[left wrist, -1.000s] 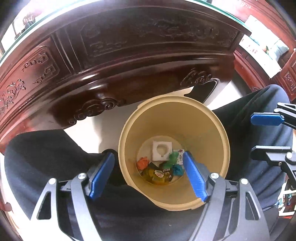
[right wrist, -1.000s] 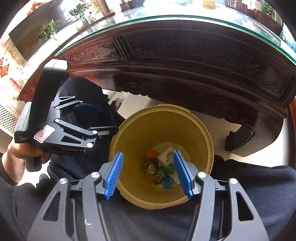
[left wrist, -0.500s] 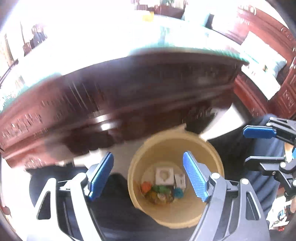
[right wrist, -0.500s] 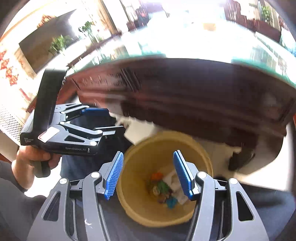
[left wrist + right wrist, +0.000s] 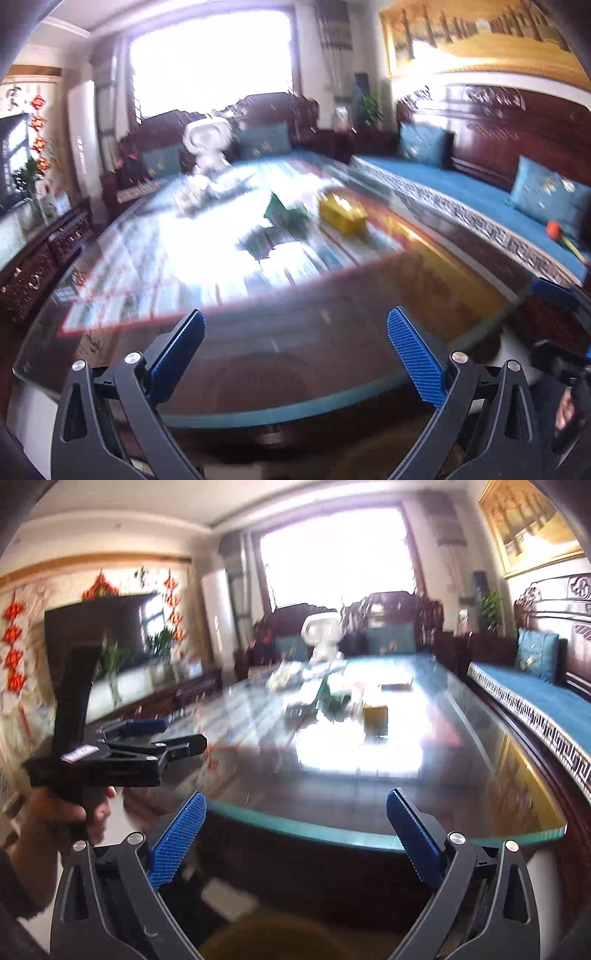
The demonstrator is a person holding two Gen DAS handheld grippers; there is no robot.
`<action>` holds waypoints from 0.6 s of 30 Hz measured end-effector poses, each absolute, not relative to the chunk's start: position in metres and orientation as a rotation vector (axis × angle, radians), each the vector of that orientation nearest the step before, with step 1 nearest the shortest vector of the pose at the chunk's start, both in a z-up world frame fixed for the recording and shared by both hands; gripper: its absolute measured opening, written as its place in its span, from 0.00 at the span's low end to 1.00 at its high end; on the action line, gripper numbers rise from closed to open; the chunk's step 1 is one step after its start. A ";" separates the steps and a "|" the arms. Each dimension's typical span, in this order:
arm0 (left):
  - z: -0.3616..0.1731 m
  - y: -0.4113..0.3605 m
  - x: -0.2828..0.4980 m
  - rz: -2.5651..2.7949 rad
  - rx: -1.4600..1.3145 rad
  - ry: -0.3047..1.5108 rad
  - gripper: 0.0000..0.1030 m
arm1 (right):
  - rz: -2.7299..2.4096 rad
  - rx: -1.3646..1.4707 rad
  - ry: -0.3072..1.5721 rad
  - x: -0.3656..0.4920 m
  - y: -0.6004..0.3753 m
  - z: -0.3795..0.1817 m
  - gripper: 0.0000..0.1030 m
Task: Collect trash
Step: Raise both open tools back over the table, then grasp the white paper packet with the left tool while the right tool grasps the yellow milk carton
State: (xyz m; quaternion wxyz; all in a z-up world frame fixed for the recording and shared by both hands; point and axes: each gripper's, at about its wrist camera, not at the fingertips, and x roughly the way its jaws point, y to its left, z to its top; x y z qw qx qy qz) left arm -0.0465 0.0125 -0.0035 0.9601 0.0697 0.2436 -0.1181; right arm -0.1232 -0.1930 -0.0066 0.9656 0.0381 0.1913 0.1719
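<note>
fingers: black angular plastic arms with silver screws
pads: blue ribbed rubber pads
marking: small white label on left gripper body

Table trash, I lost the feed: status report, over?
Both tongs, left and right, just opened, empty. Green wrapper and yellow box on the glass table. Path clear.

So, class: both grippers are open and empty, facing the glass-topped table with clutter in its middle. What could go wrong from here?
1. The green scrap lies right beside the yellow box; the left gripper, whose jaws have just been opening, might grab or knock the box instead.
2. The glass tabletop is hard and shiny; fingers coming down steeply could strike it.
3. The left gripper and the right gripper are close together, so reaching for the same pile could make them collide.
</note>
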 end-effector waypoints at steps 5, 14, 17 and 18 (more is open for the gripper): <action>0.011 0.011 0.019 -0.185 0.103 0.496 0.96 | 0.335 0.071 0.330 -0.084 -0.187 0.017 0.92; -0.014 0.007 0.147 -0.224 0.158 0.623 0.96 | 0.282 0.081 0.520 0.014 -0.184 0.011 0.92; -0.026 0.004 0.184 -0.236 0.198 0.680 0.95 | 0.279 0.126 0.565 0.036 -0.192 0.006 0.92; -0.030 0.003 0.192 -0.238 0.212 0.697 0.95 | 0.278 0.130 0.573 0.038 -0.194 0.006 0.92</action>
